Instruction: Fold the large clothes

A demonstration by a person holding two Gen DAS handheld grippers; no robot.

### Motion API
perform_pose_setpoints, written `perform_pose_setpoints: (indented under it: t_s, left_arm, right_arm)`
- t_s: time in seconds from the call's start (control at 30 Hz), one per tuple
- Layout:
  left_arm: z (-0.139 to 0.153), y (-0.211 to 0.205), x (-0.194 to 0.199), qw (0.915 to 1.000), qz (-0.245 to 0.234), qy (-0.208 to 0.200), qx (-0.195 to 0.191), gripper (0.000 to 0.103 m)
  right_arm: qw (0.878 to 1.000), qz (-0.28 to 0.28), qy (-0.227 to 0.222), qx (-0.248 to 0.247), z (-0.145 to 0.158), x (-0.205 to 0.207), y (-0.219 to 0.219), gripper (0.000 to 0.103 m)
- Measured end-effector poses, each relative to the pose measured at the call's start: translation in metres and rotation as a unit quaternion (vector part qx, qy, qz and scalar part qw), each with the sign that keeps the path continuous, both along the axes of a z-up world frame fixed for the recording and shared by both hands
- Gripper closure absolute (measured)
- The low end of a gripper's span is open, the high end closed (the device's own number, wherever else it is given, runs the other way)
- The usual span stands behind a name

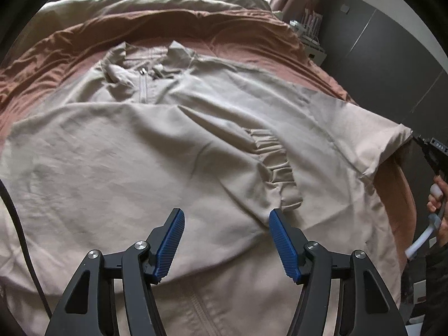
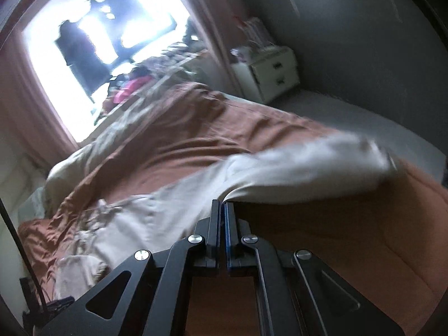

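Note:
A large beige zip jacket (image 1: 156, 145) lies spread front-up on the bed, collar and zipper (image 1: 142, 84) at the far end. One sleeve is folded across its chest, and the gathered cuff (image 1: 277, 168) lies near the middle. My left gripper (image 1: 226, 218) hovers over the lower front, open, with nothing between its blue pads (image 1: 170, 240). My right gripper (image 2: 223, 204) is shut on the edge of the other sleeve (image 2: 294, 168) and holds it lifted off the bed. In the left wrist view that gripper (image 1: 417, 137) pinches the sleeve corner at the far right.
A rust-brown cover (image 1: 224, 33) lies over the bed, with pale bedding and piled clothes at its far end. A person's hand (image 1: 438, 193) grips the right tool. A white nightstand (image 2: 268, 72) and dark wall panels (image 1: 378, 56) stand right of the bed. A bright window (image 2: 84, 56) is behind it.

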State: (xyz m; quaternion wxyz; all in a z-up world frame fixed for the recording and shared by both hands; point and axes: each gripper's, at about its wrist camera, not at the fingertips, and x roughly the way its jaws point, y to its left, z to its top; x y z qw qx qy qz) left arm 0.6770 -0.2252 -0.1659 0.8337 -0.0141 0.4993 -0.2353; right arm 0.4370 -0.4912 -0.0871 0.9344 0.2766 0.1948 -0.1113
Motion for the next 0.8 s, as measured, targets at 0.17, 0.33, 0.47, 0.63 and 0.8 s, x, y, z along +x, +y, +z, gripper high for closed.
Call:
perform_pose_setpoints:
  t_s: [0.17, 0.33, 0.47, 0.63, 0.8]
  left_arm:
    - [0.02, 0.008, -0.009, 0.9999, 0.006, -0.012, 0.0, 0.038]
    - [0.036, 0.019, -0.018, 0.9997, 0.013, -0.019, -0.001, 0.038]
    - [0.045, 0.033, -0.028, 0.9995, 0.02, -0.023, 0.005, 0.038]
    - [0.058, 0.056, -0.041, 0.999, 0.03, -0.028, 0.02, 0.038]
    - [0.07, 0.083, -0.052, 0.9976, 0.046, -0.034, 0.04, 0.038]
  right_arm:
    - [0.998, 0.044, -0.029, -0.02, 0.027, -0.002, 0.031, 0.103]
    - [0.993, 0.108, -0.046, -0.027, 0.04, 0.002, 0.067, 0.103]
    - [0.985, 0.165, -0.044, -0.036, 0.038, 0.012, 0.11, 0.103]
    - [0.975, 0.217, -0.029, -0.025, 0.02, 0.038, 0.136, 0.103]
    - [0.966, 0.258, -0.004, 0.001, -0.019, 0.056, 0.155, 0.103]
